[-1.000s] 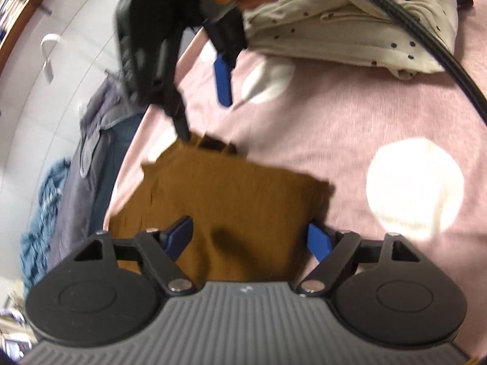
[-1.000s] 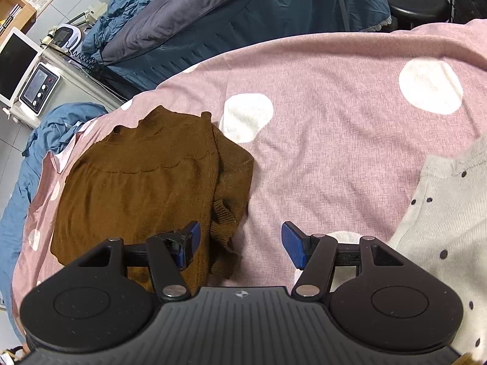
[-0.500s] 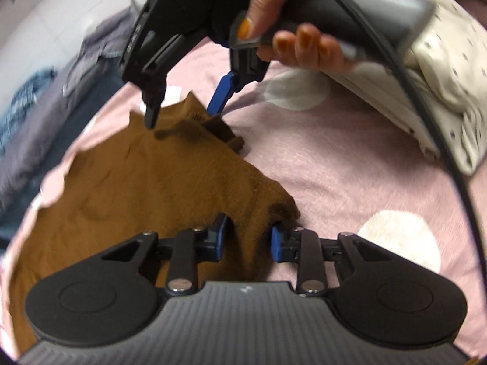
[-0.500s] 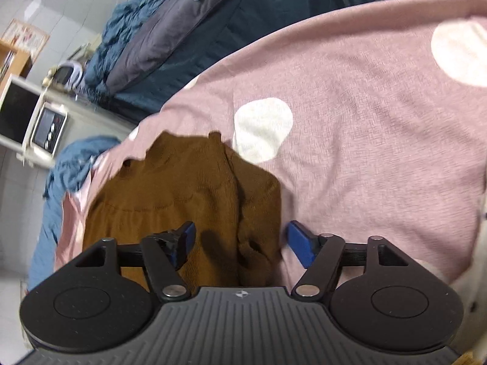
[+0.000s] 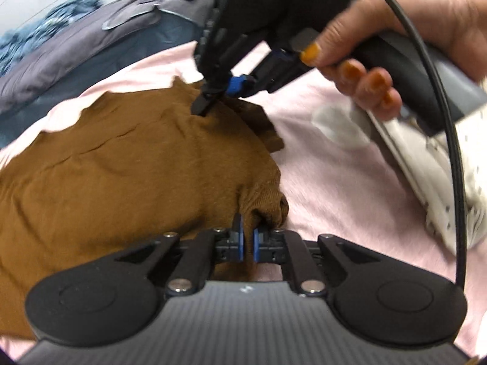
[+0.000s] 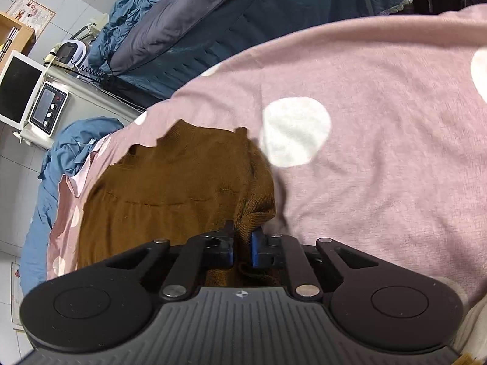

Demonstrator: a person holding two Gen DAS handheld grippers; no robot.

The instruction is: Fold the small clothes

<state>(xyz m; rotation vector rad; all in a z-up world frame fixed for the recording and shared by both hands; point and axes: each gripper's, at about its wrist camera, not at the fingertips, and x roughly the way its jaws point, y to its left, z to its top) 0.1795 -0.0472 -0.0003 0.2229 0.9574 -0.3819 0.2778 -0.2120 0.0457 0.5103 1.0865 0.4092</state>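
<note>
We find no legible text. A poster [image 6: 32, 12] on the wall carries print too small to read; the control panel [image 6: 48, 108] beside the screen [image 6: 16, 91] shows only knobs, no readable labels.

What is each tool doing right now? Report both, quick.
Left tool: closed on the brown sweater, jaws just closed.
Right tool: closed on the brown sweater's edge, jaws just closed.

Even indoor light, soft shadows, motion blur, fisheye-warped edges.
</note>
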